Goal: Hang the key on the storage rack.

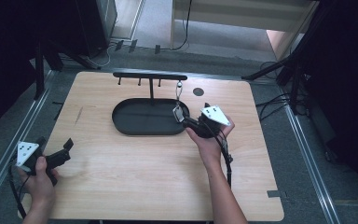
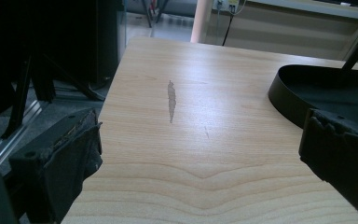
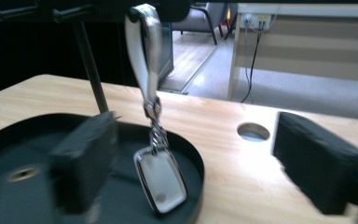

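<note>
Left gripper (image 1: 58, 151) held low at table's (image 1: 135, 172) near-left corner, jaws spread wide, nothing between them (left gripper view: bare woodgrain and a small grey scuff (image 2: 171, 100) ahead). Farther right, black oval tray (image 1: 140, 122) at mid-table, with stand post rising from it to a crossbar (image 1: 149, 75) with pegs. Silver keychain (image 1: 178, 100) hanging from bar's right end, metal tag dangling over tray's right rim. Right gripper (image 1: 182, 117) just beside tag, jaws parted either side of it, not clamped. Round hole (image 1: 198, 92) in tabletop beyond.
</note>
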Tool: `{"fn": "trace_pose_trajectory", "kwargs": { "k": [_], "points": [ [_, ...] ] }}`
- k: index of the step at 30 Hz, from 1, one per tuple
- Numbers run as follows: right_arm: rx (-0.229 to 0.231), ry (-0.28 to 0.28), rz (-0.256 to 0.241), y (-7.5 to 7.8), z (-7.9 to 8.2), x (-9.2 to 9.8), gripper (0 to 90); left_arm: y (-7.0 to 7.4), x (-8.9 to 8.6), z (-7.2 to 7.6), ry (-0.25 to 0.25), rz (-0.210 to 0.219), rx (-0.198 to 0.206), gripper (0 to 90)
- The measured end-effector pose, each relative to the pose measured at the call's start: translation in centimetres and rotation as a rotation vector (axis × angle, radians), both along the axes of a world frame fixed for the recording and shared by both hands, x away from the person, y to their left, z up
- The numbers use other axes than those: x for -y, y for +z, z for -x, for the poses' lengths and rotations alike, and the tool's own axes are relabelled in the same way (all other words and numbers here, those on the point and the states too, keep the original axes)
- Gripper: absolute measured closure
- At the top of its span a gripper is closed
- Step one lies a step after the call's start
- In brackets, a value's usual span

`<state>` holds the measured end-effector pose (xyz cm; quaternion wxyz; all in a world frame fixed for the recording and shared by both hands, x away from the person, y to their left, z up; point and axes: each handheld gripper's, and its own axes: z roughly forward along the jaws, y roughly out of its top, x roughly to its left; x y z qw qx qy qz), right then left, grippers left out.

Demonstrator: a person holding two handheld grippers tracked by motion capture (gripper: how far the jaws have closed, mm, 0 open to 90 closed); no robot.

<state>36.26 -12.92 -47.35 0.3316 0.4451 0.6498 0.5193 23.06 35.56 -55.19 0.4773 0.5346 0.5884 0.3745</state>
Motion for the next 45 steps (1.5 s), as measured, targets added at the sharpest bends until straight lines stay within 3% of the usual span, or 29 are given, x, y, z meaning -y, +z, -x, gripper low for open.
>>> {"fn": "trace_pose_trajectory", "kwargs": {
  "k": [4, 5, 8, 17, 45],
  "points": [
    [0.004, 0.023, 0.005, 0.0, 1.1, 1.3, 5.1, 0.0, 0.0, 0.0, 0.001, 0.001, 0.001, 0.0],
    [0.015, 0.037, 0.03, -0.1, 1.5, 1.7, 0.1, 0.0, 0.0, 0.0, 0.001, 0.0, 0.001, 0.0],
    [0.024, 0.052, 0.031, -0.3, 2.3, 2.8, 0.0, 0.0, 0.0, 0.0, 0.001, 0.001, 0.0, 0.0],
    [0.029, -0.002, 0.06, -1.2, 4.2, 5.8, 0.0, 0.0, 0.0, 0.1, 0.0, -0.001, 0.002, 0.0],
    [-0.008, -0.123, 0.065, -3.8, 10.0, 15.1, 0.0, 0.0, 0.2, 0.2, 0.003, -0.009, 0.003, 0.0]
  ]
}}
